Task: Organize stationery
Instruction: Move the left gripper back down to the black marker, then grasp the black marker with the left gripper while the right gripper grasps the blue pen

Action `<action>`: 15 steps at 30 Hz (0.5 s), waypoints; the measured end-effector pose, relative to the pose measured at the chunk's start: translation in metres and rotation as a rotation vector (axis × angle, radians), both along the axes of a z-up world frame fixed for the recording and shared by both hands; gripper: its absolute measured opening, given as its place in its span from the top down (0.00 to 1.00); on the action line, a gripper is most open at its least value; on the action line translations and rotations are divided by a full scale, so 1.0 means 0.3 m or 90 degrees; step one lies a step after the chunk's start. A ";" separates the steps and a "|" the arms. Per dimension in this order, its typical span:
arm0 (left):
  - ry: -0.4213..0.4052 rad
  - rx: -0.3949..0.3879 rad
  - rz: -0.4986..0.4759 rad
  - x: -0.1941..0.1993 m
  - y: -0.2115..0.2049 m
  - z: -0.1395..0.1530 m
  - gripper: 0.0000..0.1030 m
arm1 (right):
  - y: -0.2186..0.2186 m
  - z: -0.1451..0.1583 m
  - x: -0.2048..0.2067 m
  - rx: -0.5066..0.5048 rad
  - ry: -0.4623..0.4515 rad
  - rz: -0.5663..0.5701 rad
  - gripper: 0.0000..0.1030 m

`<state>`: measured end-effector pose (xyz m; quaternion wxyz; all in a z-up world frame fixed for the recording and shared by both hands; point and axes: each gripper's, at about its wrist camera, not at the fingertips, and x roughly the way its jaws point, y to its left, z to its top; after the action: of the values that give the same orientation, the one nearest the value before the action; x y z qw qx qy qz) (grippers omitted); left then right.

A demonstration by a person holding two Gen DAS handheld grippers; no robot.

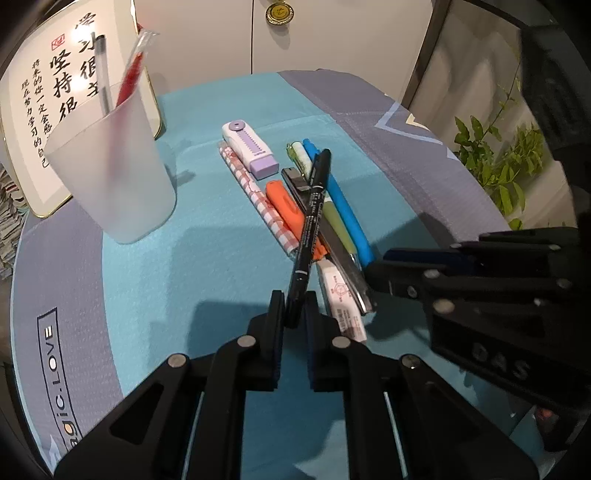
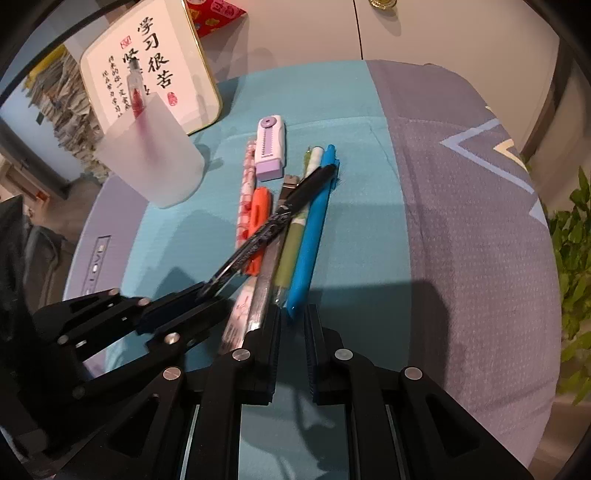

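Observation:
A black marker (image 1: 314, 206) lies slanted across a row of pens on the teal mat (image 1: 207, 266). My left gripper (image 1: 294, 306) is shut on the marker's near end. In the right wrist view my right gripper (image 2: 294, 314) is shut on the near tip of the blue pen (image 2: 314, 229), with the left gripper (image 2: 207, 295) just to its left. Beside the blue pen lie a green pen (image 2: 291, 243), a silver pen (image 2: 266, 280), an orange highlighter (image 2: 258, 218) and a pink checked pen (image 2: 247, 184). A purple eraser (image 1: 249, 147) sits farther back. A frosted cup (image 1: 122, 177) holds two pens.
A framed calligraphy plaque (image 1: 44, 92) leans behind the cup. A white labelled stick (image 1: 341, 299) lies under the pen row near my left fingers. A leafy plant (image 1: 506, 158) stands off the table's right edge. White cabinet doors (image 1: 207, 33) close the back.

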<state>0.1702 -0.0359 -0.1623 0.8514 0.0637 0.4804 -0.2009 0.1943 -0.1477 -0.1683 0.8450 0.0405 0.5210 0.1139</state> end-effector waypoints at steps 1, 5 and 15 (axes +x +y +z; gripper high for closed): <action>0.000 0.001 0.001 -0.003 0.006 0.000 0.92 | 0.001 -0.001 0.003 -0.006 -0.002 -0.002 0.89; 0.004 0.001 -0.004 -0.028 0.033 0.000 0.93 | 0.003 -0.009 0.012 -0.030 -0.025 0.001 0.89; -0.024 0.012 0.020 -0.170 0.167 0.032 0.93 | -0.081 0.026 -0.065 -0.008 -0.038 -0.006 0.89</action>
<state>0.1192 0.0143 -0.1528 0.8627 0.0679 0.4672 -0.1813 0.1747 -0.1718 -0.1606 0.8607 0.0342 0.4964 0.1078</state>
